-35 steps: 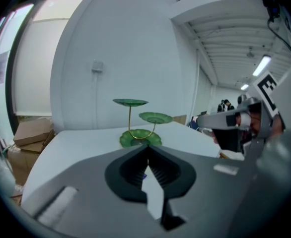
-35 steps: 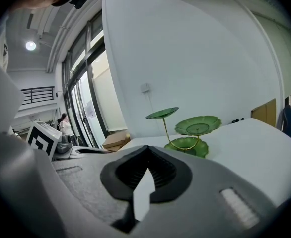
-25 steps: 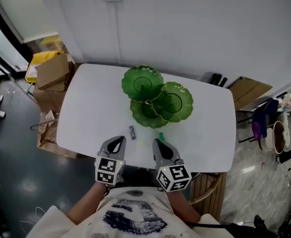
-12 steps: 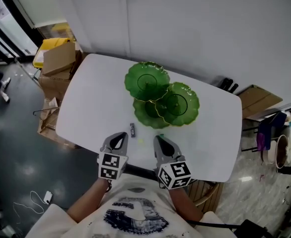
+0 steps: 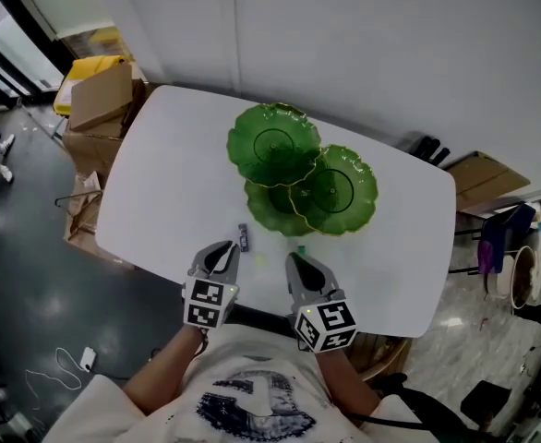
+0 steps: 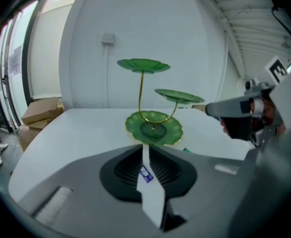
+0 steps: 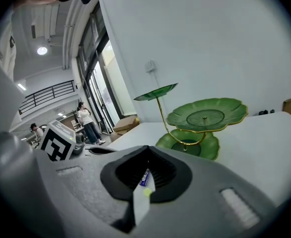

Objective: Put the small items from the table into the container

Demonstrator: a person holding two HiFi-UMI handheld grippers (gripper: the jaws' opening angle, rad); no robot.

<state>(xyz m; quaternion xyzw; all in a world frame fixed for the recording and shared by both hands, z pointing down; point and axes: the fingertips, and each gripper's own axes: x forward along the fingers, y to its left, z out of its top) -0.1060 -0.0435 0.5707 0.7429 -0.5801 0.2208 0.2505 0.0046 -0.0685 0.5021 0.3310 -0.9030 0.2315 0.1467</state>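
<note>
The white table [image 5: 160, 183] bears the green tiered stand [image 5: 294, 178], the left gripper [image 5: 222, 250] and right gripper [image 5: 294, 263] hover pressed together and empty at its six o'clock, and the small wrapped bar [image 5: 244, 237] at the stand's seven o'clock looks light and slick, best pinched across its narrow width.

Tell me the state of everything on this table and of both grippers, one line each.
Left gripper: shut, empty, over the near edge of the table.
Right gripper: shut, empty.
Green tiered stand: upright, nothing seen on its tiers.
Dark packet: lying flat on the table, not yet picked up.
Small green piece: lying on the table near the stand's base.
</note>
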